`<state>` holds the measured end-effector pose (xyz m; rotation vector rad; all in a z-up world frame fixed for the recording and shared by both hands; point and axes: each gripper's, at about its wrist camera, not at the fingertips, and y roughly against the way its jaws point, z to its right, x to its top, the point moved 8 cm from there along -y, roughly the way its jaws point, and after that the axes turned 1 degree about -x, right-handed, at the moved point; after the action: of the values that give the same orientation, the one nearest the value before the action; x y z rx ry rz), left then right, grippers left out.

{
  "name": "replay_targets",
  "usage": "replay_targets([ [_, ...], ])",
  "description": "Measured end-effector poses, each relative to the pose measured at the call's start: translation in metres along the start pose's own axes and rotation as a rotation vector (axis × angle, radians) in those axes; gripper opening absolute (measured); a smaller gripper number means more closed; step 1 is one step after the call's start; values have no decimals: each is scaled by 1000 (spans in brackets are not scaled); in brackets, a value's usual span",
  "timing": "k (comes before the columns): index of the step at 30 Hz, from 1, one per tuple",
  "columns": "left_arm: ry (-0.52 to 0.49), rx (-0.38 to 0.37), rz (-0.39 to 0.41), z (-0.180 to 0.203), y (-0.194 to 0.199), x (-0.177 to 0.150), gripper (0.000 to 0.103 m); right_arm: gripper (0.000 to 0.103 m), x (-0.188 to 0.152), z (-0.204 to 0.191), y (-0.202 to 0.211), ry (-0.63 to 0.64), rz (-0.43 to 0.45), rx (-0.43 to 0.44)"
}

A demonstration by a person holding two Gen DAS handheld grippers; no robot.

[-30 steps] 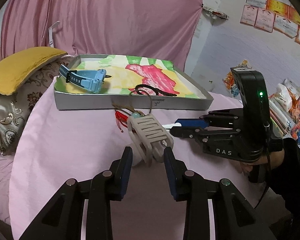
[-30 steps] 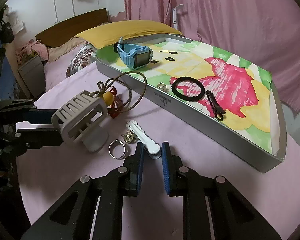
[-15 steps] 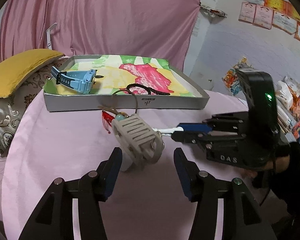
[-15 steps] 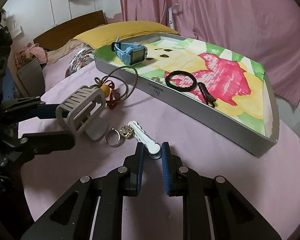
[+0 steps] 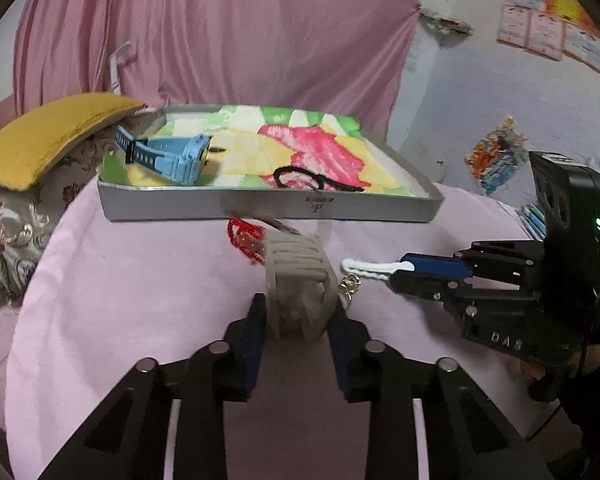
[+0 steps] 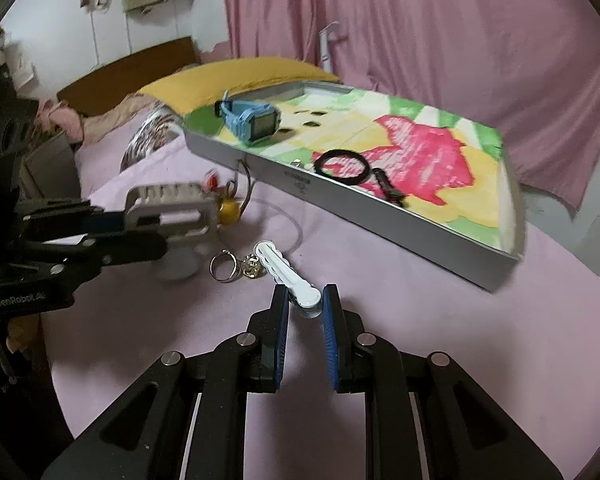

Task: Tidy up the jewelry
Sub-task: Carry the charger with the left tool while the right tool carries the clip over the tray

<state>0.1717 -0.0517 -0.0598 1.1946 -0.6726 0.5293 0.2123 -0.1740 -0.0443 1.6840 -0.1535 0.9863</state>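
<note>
Now closed in since half a second ago: left hand-held gripper (image 5: pixel 297 322) pinching the beige claw clip (image 5: pixel 300 280) between both fingers. Right hand-held gripper (image 6: pixel 306 306) clamped on the white hair clip (image 6: pixel 286 270), lying on the pink worktop (image 5: pixel 140 280). Just left of that clip, ring (image 6: pixel 222 266) and gold charm (image 6: pixel 252 266). Beyond both, tray (image 6: pixel 380 216) holding blue watch (image 6: pixel 252 118) and black hair tie (image 6: pixel 342 164).

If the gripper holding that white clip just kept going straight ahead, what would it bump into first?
Probably the gold earring and silver ring lying just past the white hair clip held by the right gripper. Farther along sits the wall of the gray tray. Depth is hard to judge through this fisheye view.
</note>
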Motion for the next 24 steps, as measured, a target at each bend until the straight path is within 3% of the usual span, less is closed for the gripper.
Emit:
replay_targets([
  [14,-59,-20,48,-7,37,-14,24,15,-7,12,24,-103,69,-28],
  [19,-66,-29,117,-2,53,-4,24,15,2,11,37,-150,156,-27],
  [24,-59,-10,233,-1,63,21,24,15,30,12,55,-184,311,-61],
])
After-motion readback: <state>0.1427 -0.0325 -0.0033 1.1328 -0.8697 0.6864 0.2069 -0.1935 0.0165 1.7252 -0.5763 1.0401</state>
